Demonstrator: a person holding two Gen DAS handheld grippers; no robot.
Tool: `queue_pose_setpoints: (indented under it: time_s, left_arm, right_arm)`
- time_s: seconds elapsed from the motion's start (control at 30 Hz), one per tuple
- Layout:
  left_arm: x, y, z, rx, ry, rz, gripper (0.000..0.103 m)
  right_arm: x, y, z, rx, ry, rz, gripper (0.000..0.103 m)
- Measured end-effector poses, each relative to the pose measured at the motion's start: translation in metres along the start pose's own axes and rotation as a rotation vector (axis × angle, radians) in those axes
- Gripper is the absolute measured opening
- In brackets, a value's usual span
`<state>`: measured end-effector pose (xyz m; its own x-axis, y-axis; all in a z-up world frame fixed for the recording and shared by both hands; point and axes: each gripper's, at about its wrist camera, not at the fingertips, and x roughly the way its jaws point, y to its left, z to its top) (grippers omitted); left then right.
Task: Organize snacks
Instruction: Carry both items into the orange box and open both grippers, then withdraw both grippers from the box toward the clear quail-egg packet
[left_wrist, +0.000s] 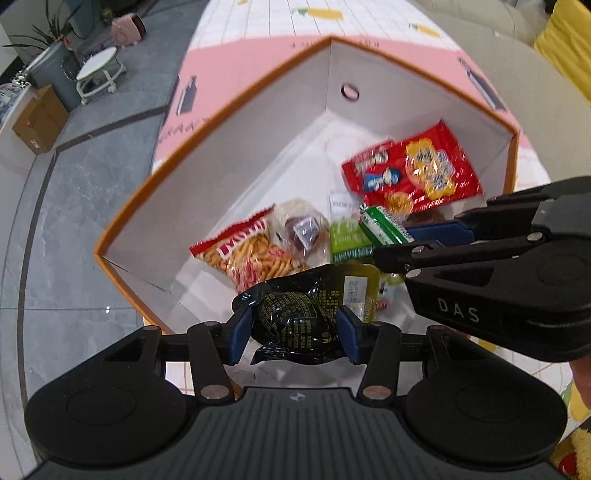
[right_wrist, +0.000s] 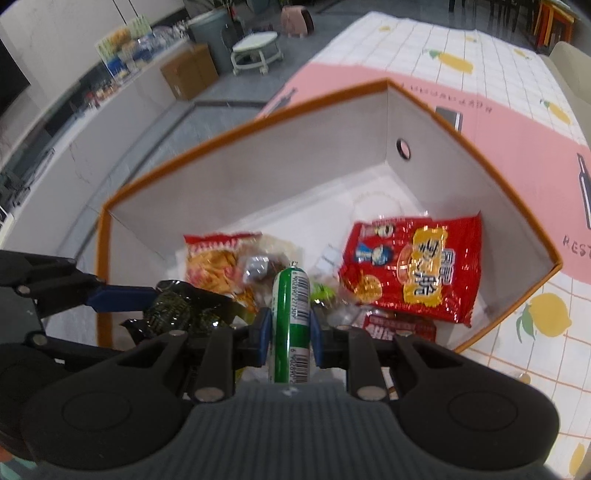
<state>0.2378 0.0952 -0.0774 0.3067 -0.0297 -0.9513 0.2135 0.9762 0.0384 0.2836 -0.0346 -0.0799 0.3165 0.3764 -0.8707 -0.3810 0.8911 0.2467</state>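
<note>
Orange-rimmed box (left_wrist: 229, 122), white inside, on a desk (right_wrist: 517, 122) with pink and lemon-print cloth. Contents: large red snack bag (left_wrist: 413, 170) at far right; fries-print packet (left_wrist: 251, 251) at left; clear-wrapped item (left_wrist: 303, 229) beside it. Left gripper (left_wrist: 293, 328): jaws clamped on a black foil packet (left_wrist: 291, 317), above the box's near edge. Right gripper (right_wrist: 288, 332): jaws clamped on a green barcoded tube (right_wrist: 291, 317), above the box's near side.
</note>
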Motion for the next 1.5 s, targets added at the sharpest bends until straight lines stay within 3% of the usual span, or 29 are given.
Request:
queue_pose_setpoints:
  time_s: [0.13,0.67,0.8,0.97,1.2,1.5]
  left_arm:
    - [0.012,-0.002,0.000,0.011,0.044,0.013,0.056]
    - [0.016,-0.007,0.001,0.042,0.033,0.089,0.061]
    - [0.010,-0.008,-0.001,0.049,0.018,0.106,0.067]
    - [0.001,-0.011,0.000,0.063,0.000,0.132,0.071]
    - [-0.026,-0.012,0.000,0.038,-0.083,0.143,0.072]
    - [-0.068,-0.030,-0.004,0.024,-0.258,0.146,0.072]
  right_arm:
    - [0.009,0.003,0.001,-0.033,0.031,-0.021,0.019]
    - [0.018,0.004,0.008,-0.035,0.078,-0.028,0.021]
    - [0.014,0.005,0.007,-0.022,0.066,-0.018,0.033]
    - [0.002,0.006,0.009,-0.018,0.041,-0.025,0.038]
    - [-0.032,0.006,0.010,-0.021,-0.051,-0.031,0.046]
    - [-0.089,-0.014,-0.006,0.026,-0.196,-0.036,0.057]
